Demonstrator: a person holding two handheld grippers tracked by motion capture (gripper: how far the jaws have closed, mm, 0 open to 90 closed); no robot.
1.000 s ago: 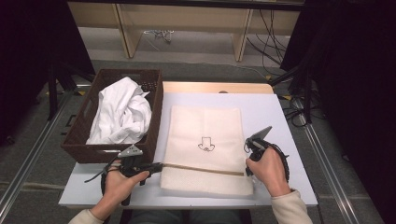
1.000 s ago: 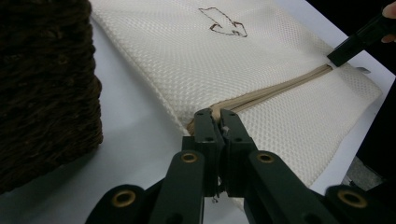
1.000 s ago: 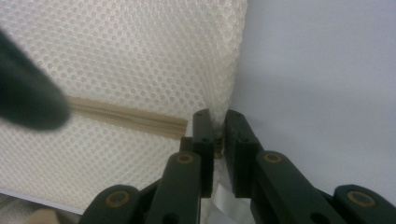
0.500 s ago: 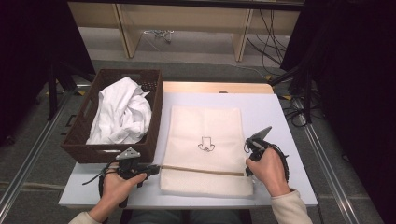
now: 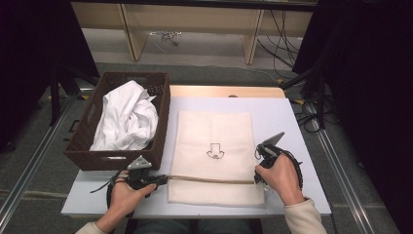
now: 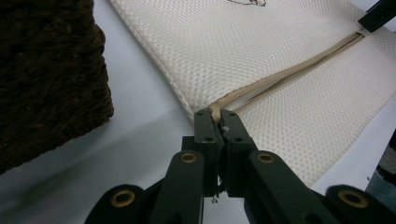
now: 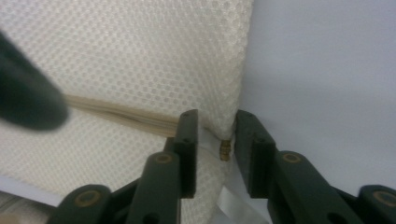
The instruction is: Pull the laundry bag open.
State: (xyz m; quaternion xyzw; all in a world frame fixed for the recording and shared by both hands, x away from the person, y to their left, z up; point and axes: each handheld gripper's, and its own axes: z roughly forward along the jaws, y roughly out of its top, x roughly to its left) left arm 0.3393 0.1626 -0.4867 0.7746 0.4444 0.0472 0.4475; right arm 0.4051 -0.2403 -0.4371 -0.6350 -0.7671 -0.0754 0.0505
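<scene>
Left gripper (image 6: 218, 122) clamps the zip (image 6: 289, 74) at the bag's (image 5: 214, 129) left edge; right gripper (image 7: 217, 135), jaws just parted, seemingly loose around the zip pull (image 7: 225, 149).

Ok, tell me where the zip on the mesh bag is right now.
In the high view the zip runs across the near part of the cream mesh bag, from the left hand-held gripper to the right hand-held gripper, right of the basket.
</scene>
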